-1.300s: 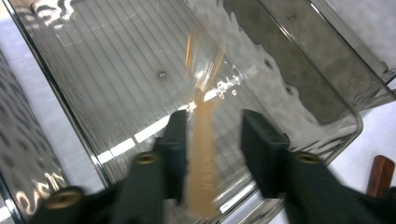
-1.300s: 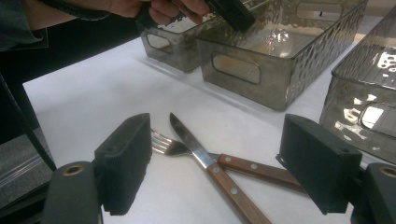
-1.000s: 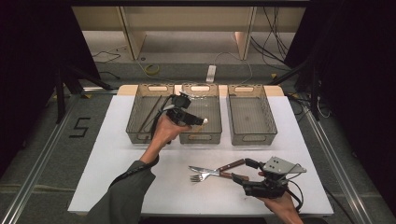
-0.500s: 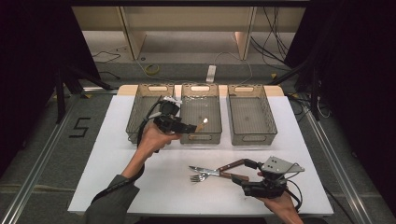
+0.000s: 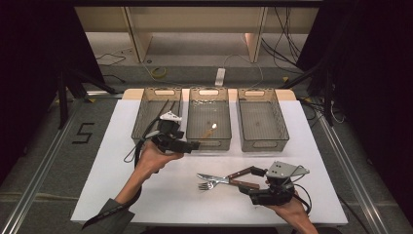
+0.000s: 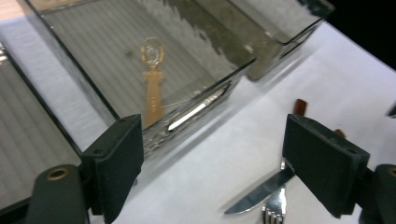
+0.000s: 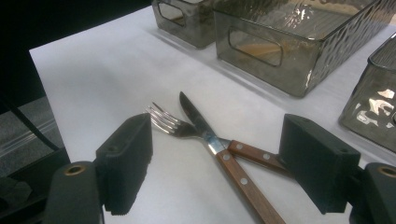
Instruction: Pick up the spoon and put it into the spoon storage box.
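Observation:
A small wooden spoon (image 5: 210,130) (image 6: 152,84) lies on the floor of the middle bin (image 5: 209,92) (image 6: 196,105). My left gripper (image 5: 192,145) (image 6: 217,140) hovers at that bin's front left corner. Its jaws have just been opening and stand open with nothing between them. On the white table a wood-handled knife (image 5: 214,178) (image 7: 196,116) and fork (image 5: 204,186) (image 7: 168,123) lie crossed. My right gripper (image 5: 247,179) (image 7: 219,140) is open, its jaws on either side of their handles without touching.
Three smoky clear bins stand in a row at the back: the left bin (image 5: 155,92), the middle one and the right bin (image 5: 258,93). The white table (image 5: 97,161) has free room at the front left. Black cables trail from both grippers.
My left gripper has drawn back from over the middle bin, leftward and toward the person, and its jaws have widened. The spoon stays in the bin. The right gripper has not moved.

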A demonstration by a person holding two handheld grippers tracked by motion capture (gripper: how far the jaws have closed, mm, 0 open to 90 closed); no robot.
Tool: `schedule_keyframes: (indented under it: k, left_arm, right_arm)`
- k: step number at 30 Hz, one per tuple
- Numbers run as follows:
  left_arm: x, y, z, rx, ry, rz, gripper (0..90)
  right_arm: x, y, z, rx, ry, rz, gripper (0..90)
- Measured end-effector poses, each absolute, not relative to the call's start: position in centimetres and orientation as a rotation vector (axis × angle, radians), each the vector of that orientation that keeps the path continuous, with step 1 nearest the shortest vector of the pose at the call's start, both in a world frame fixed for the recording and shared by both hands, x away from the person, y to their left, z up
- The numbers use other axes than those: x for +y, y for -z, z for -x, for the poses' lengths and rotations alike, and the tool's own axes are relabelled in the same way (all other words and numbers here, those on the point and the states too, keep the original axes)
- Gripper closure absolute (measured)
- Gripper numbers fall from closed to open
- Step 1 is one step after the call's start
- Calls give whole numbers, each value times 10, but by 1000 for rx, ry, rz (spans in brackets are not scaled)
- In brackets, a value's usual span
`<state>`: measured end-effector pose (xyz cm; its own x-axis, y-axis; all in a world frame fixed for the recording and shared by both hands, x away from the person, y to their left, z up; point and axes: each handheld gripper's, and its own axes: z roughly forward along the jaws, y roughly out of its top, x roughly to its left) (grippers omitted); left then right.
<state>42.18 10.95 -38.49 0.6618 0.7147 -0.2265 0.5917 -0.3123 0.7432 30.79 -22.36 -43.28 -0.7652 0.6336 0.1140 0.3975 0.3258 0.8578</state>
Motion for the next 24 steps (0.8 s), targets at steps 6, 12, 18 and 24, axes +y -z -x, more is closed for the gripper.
schedule_keyframes:
  k: [6,12,18,24]
  left_arm:
    - [117,387,-406,995,-210,-1976,192]
    - [124,391,-392,979,-169,-1960,181]
    - [128,397,-381,954,-187,-1989,167]
    - [137,403,-370,932,-209,-1989,163]
  right_arm:
    - [-222,433,-310,2377,-1390,-932,263]
    - [-219,433,-314,2407,-1352,-910,258]
    - [-217,432,-320,2436,-1313,-903,258]
    - [-215,430,-327,2487,-1267,-882,257]
